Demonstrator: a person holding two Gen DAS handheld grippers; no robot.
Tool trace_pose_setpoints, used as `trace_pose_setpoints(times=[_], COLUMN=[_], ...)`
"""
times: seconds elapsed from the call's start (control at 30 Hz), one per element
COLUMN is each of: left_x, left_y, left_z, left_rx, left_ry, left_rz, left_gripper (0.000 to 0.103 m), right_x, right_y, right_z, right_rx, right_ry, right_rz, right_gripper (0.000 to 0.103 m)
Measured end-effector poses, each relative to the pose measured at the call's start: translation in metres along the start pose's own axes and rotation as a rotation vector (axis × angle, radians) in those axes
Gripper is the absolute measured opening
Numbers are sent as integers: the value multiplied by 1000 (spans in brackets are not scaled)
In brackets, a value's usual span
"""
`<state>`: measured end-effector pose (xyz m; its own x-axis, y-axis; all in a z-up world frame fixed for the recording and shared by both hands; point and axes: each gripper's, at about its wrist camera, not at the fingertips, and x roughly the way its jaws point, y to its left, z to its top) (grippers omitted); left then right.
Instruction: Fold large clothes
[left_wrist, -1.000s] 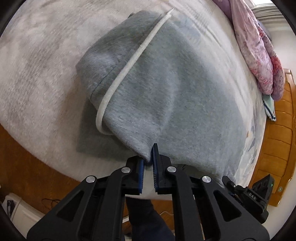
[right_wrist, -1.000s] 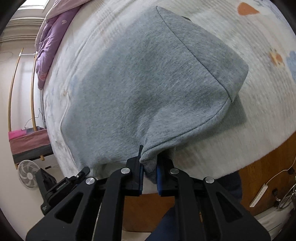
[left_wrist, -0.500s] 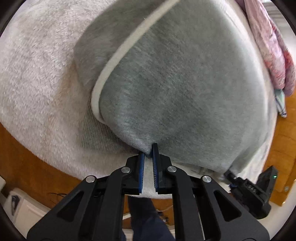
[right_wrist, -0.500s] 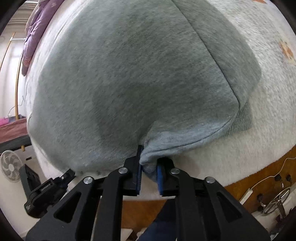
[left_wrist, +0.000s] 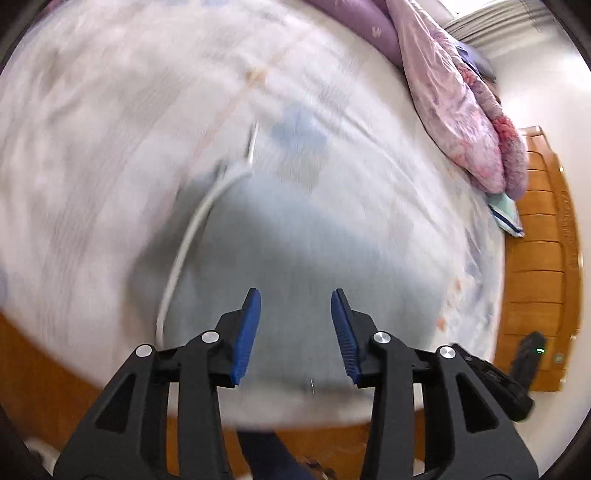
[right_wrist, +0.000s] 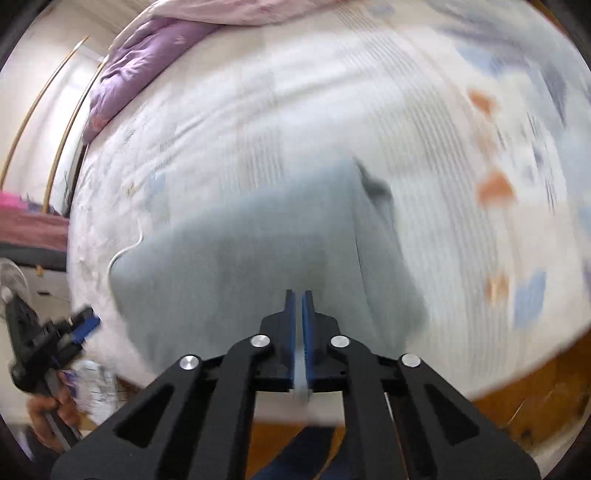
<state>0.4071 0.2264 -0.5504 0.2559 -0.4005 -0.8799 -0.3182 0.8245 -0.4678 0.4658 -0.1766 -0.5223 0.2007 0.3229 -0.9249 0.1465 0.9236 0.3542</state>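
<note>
My left gripper (left_wrist: 295, 332) has just sprung apart, dropping the soft grey fleece garment (left_wrist: 295, 251) flat at the frame's lower middle; my right gripper (right_wrist: 299, 328) stays nearly together, the garment (right_wrist: 258, 258) beyond. This fold looks done.

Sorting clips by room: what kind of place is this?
Most likely a bedroom: a bed with a printed sheet, a pink-and-purple quilt heaped at its far end, and wooden furniture beside it.

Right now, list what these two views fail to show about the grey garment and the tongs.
- Grey garment: fold edges smeared by motion blur in both views.
- Its near hem: hidden behind the left tongs in the left view.
- Right tongs: near-shut; whether they pinch cloth is unclear.
</note>
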Motion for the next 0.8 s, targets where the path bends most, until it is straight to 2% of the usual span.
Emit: trace_pose_setpoints(times=[0.1, 0.17, 0.23, 0.27, 0.33, 0.43, 0.53, 0.6, 0.63, 0.7, 0.8], left_x=[43, 61, 86, 100, 107, 107, 91, 72, 56, 32, 16], left_y=[4, 15, 22, 29, 42, 43, 43, 41, 44, 54, 78], left_z=[36, 47, 51, 51, 46, 49, 49, 48, 41, 27, 0], left_rx=[-24, -3, 4, -18, -25, -47, -45, -25, -7, -9, -90], left_ry=[14, 11, 67, 111, 109, 105, 111, 95, 63, 26, 24], left_rz=[29, 95, 135, 145, 144, 146, 107, 60, 37, 9, 3], left_gripper=[41, 41, 38, 33, 31, 31, 33, 48, 62, 65, 65], right_x=[27, 48, 81, 91, 107, 108, 95, 69, 56, 45, 64], right_y=[4, -7, -24, -33, -57, -75, -70, -55, -45, -27, -18], right_z=[32, 48, 55, 53, 48, 48, 51, 50, 43, 24, -10], right_rx=[-56, -65, -88, -86, -64, 5, 5, -26, -39, -74, -120], right_ry=[-37, -36, 26, 52, 81, 81, 84, 44, 36, 56, 133], right_rz=[-37, -60, -135, -163, -176, -121, -122, -98, -50, -1, -46], right_gripper=[2, 1, 0, 0, 0, 0, 0, 0, 0, 1, 1])
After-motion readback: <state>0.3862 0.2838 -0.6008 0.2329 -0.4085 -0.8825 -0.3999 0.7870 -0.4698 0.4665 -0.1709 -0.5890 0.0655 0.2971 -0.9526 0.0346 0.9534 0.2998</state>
